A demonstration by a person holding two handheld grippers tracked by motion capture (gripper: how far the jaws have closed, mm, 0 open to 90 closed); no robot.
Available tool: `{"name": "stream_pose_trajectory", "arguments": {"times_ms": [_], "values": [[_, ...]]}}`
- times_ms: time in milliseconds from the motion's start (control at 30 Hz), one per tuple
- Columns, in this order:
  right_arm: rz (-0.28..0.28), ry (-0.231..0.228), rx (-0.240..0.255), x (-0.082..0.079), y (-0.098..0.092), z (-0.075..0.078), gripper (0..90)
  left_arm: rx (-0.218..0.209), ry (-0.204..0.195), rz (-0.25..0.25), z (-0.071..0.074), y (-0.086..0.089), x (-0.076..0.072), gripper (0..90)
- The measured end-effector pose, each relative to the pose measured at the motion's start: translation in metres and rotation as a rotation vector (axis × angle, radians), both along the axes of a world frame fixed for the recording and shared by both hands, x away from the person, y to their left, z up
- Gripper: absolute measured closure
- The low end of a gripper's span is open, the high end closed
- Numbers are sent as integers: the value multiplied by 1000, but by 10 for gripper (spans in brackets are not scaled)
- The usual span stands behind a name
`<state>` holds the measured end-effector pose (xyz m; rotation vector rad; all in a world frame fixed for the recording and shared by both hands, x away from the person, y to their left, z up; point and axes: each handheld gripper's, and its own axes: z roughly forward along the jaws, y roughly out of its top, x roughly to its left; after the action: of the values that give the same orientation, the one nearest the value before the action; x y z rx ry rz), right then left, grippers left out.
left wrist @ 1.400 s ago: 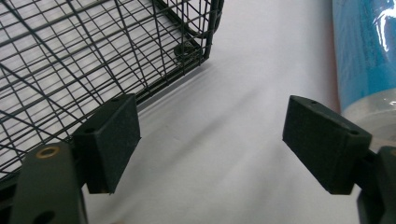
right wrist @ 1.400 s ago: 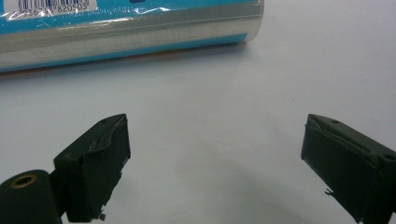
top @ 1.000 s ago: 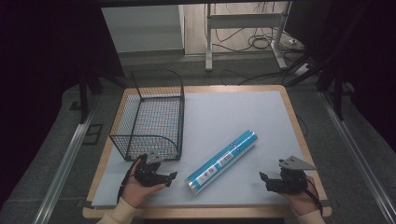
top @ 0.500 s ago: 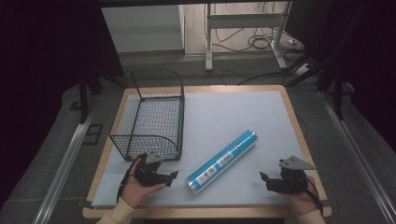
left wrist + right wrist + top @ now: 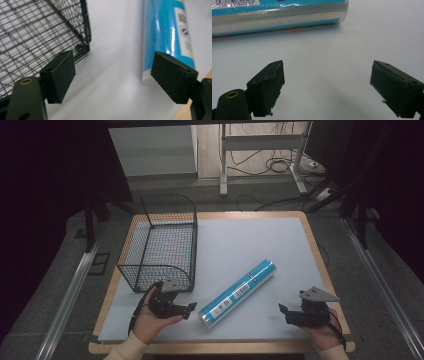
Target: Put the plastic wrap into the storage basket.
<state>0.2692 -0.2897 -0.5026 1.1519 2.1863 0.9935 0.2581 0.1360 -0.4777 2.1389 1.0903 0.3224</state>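
A blue cylindrical tube [image 5: 239, 293] with a white label lies diagonally on the grey mat near the front. A black wire basket [image 5: 162, 242] stands at the left, nothing in it. My left gripper [image 5: 187, 310] rests on the mat just left of the tube's near end, open, pointing toward it. In the left gripper view the tube [image 5: 166, 37] is at the upper right and the basket corner [image 5: 37, 32] at the upper left. My right gripper [image 5: 284, 313] sits at the front right, open, with the tube [image 5: 279, 15] lying across ahead of it.
The grey mat [image 5: 240, 245] covers a wooden table [image 5: 315, 250]. Beyond the far edge are metal desk legs and cables [image 5: 270, 165] on the floor. Rails run along both sides of the table.
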Motion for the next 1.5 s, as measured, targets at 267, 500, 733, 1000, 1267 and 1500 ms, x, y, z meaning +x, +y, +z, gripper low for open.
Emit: {"name": "stream_pose_trajectory", "arguments": {"times_ms": [267,500,733,1000,1267,1500], "values": [[2,5,3,0,0,0,125,3,-3,-34,8,-12,2,197],[-1,4,1,1,0,0,125,15,5,-51,15,-18,6,197],[-2,1,-8,0,0,0,125,24,2,-85,21,-29,9,196],[-5,2,-9,0,0,0,125,33,12,-101,26,-37,16,190],[-6,-1,-14,0,0,0,125,46,12,-121,29,-49,19,181],[-8,2,-21,0,0,-1,125,56,10,-133,33,-60,23,175]]}}
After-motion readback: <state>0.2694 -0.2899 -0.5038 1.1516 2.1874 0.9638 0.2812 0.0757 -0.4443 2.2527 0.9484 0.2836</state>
